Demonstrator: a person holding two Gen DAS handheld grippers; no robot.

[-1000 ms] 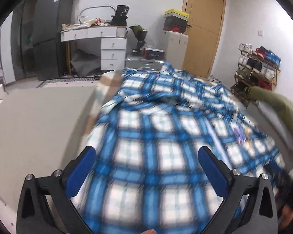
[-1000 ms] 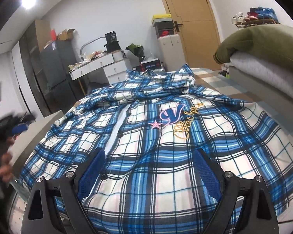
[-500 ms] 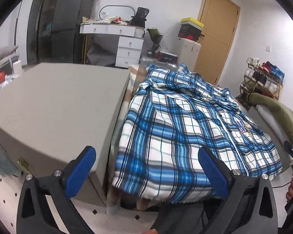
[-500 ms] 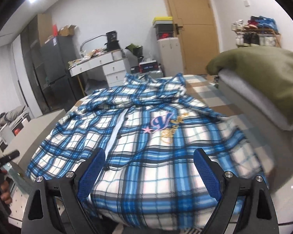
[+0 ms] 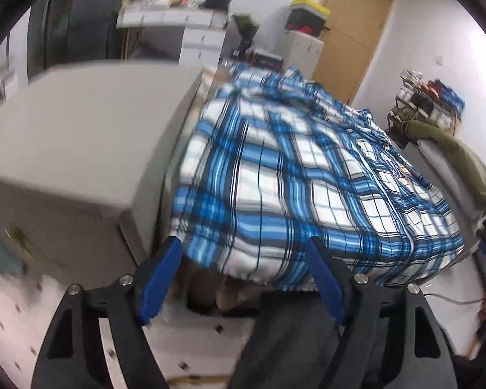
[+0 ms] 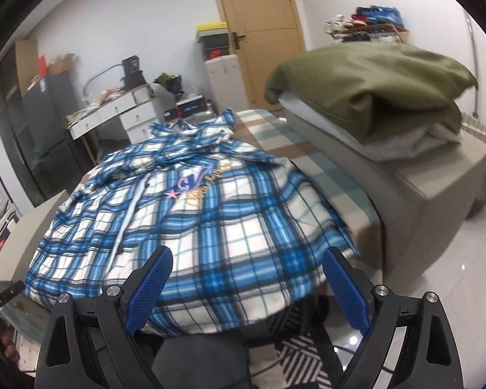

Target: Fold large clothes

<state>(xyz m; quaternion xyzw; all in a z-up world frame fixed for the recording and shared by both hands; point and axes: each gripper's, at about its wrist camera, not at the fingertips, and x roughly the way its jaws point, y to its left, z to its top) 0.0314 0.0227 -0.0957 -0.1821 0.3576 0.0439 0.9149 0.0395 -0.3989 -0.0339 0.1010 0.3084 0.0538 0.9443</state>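
A large blue-and-white plaid shirt [image 5: 291, 175] lies spread over a small table, front up, its hem hanging over the near edge. In the right wrist view the shirt [image 6: 210, 220] shows a pink and gold logo on the chest and a button placket. My left gripper [image 5: 243, 269] is open and empty, low by the hem's left corner. My right gripper [image 6: 248, 278] is open and empty, just short of the hem's right part.
A grey block [image 5: 81, 136] stands left of the shirt. A grey bench [image 6: 405, 175] with an olive pillow [image 6: 372, 87] stands on the right. A white desk [image 6: 113, 113], dark cabinet and wooden door [image 6: 259, 32] lie behind. Tiled floor and my dark trousers [image 5: 291, 340] are below.
Both grippers have pulled back and dropped from over the shirt to just off its near hem. The shirt lies as before. Both jaws stay open.
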